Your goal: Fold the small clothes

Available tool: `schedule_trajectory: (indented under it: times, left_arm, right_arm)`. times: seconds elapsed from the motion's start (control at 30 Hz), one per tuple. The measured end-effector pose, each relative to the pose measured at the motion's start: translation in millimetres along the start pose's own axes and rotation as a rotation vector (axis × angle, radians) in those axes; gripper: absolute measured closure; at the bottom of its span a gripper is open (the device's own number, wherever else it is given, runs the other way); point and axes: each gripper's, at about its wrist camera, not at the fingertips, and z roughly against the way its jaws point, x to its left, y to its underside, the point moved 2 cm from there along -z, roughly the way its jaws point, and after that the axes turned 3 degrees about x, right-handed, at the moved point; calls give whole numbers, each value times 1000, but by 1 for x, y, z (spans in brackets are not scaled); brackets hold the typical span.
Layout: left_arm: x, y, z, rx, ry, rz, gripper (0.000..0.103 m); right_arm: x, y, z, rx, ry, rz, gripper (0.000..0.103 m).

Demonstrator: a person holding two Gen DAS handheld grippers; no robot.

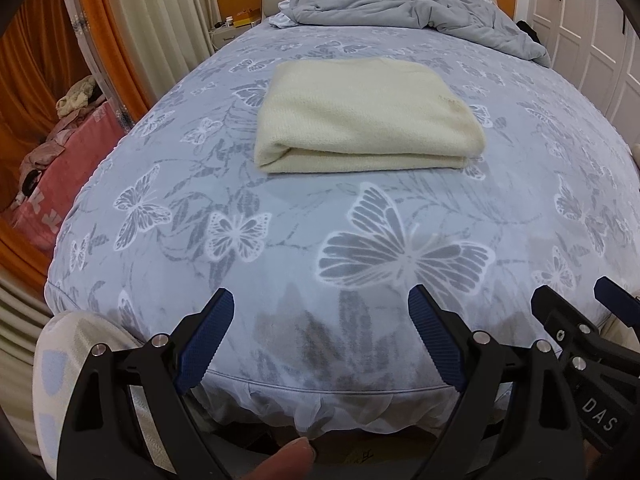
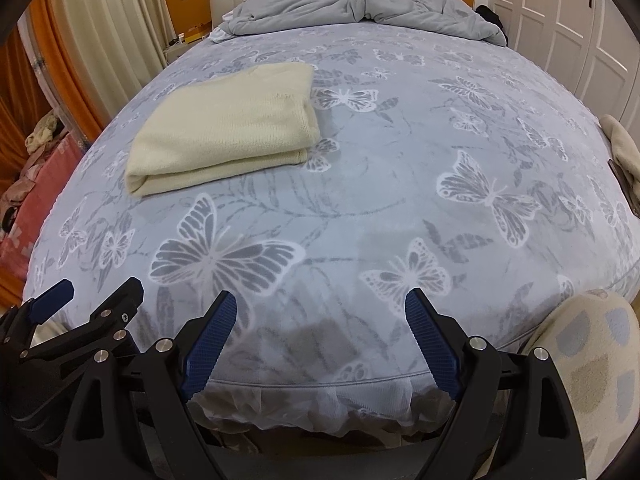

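Observation:
A cream knitted garment [image 1: 366,118] lies folded into a neat rectangle on the bed [image 1: 400,208], which has a blue butterfly cover. It also shows in the right wrist view [image 2: 228,120], left of centre. My left gripper [image 1: 320,304] is open and empty, held at the foot of the bed, well short of the garment. My right gripper [image 2: 320,306] is open and empty, beside the left one. The right gripper shows at the right edge of the left wrist view [image 1: 576,292], and the left gripper shows at the left edge of the right wrist view [image 2: 100,290].
A crumpled grey duvet [image 1: 420,4] lies at the head of the bed. Another cream cloth [image 2: 622,148] sits at the bed's right edge. White wardrobe doors [image 2: 568,20] stand on the right. Curtains [image 1: 160,12] and a pink pile of clothes [image 1: 60,152] are on the left.

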Motion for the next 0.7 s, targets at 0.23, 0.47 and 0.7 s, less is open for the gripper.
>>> schedule_trajectory:
  times: [0.23, 0.47, 0.7]
  left_arm:
    - [0, 1, 2, -4, -9, 3, 17]
    - [0, 1, 4, -4, -10, 4, 17]
    - [1, 3, 5, 0, -10, 12, 17]
  right_arm:
    - [1, 1, 1, -3, 0, 2, 19]
    - [0, 0, 1, -3, -2, 4, 19]
    - [1, 2, 3, -3, -4, 3, 19]
